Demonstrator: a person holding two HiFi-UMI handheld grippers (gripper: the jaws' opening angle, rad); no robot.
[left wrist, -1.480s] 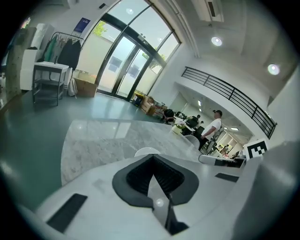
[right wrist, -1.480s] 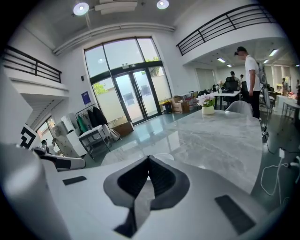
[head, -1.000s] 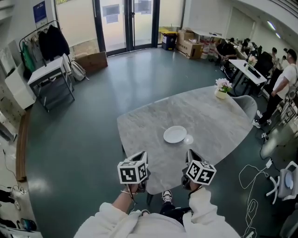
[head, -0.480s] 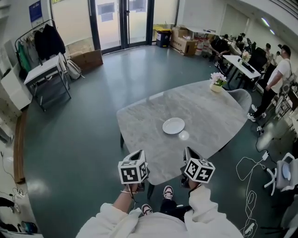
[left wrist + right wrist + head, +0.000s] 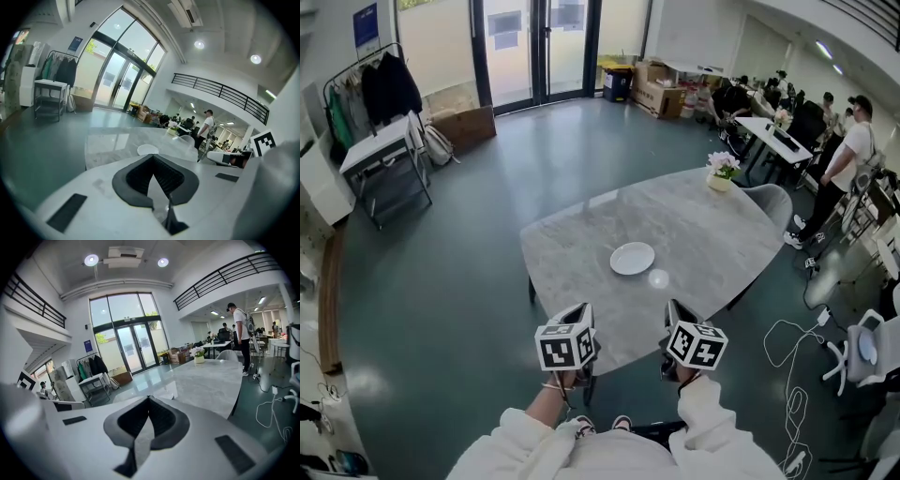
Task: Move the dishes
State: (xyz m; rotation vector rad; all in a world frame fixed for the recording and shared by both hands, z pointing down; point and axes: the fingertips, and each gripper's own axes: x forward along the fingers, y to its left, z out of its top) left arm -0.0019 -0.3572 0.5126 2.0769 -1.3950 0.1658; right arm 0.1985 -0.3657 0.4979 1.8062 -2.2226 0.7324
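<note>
A white plate lies alone near the middle of the grey marble table. In the left gripper view the plate shows just beyond the jaw tips. My left gripper is held at the table's near edge, shut with nothing in it. My right gripper hangs beside it over the same edge, also shut and empty. Both stand well short of the plate. In the left gripper view the left gripper has its jaws meeting at the tip. The right gripper looks the same, and the plate is not in its view.
A small pot of flowers stands at the table's far right end, with a grey chair behind it. A person stands at desks to the right. A clothes rack and a white table are at far left. Cables lie on the floor at right.
The head view has drifted, so the table and plate sit further left and a little higher in the frame. Both grippers keep their pose at the near edge, still shut.
</note>
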